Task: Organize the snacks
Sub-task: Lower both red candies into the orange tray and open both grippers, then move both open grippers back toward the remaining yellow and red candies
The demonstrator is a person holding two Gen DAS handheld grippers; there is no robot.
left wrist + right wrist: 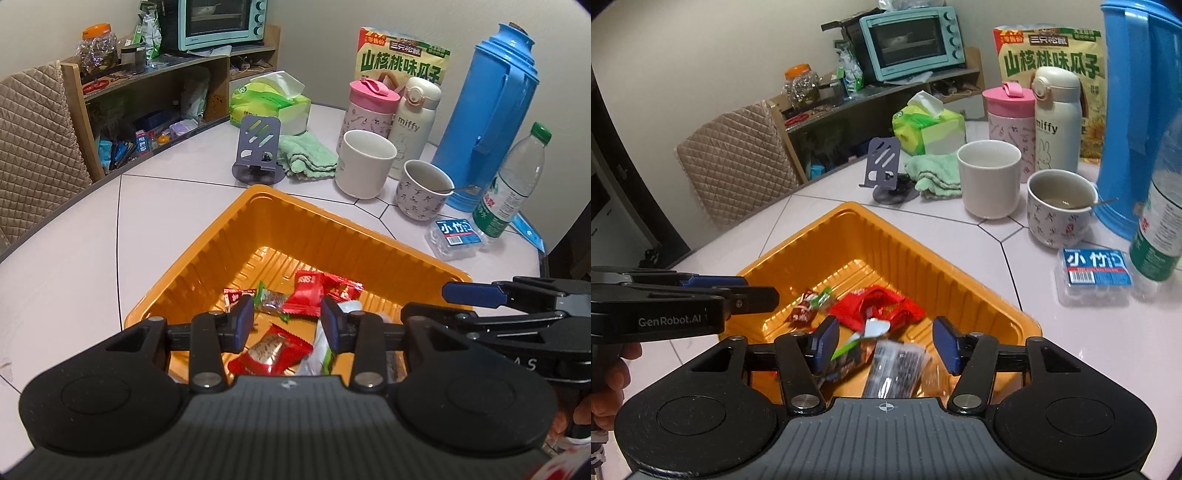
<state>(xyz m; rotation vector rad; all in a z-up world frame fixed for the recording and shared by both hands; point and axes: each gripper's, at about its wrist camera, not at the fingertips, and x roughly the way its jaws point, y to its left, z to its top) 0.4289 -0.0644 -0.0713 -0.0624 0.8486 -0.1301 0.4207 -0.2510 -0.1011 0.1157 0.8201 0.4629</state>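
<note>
Orange ribbed tray [332, 236], red snack packets [271, 352] — blue thermos [491, 122], pink-lidded cup [369, 107]

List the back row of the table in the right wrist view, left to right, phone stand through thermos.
Phone stand → green cloth → plain white cup → patterned cup with spoon → blue thermos.

An orange plastic tray [332, 236] with ribbed walls sits on the table, one corner pointing away. Inside lie wrapped snacks in a loose heap: a flat red packet [306, 293], a small green-ended candy [271, 301], a red foil pouch [269, 352] nearer the front, and a dark, clear-wrapped packet [895, 369] (blurred, so its print is unreadable).
</note>
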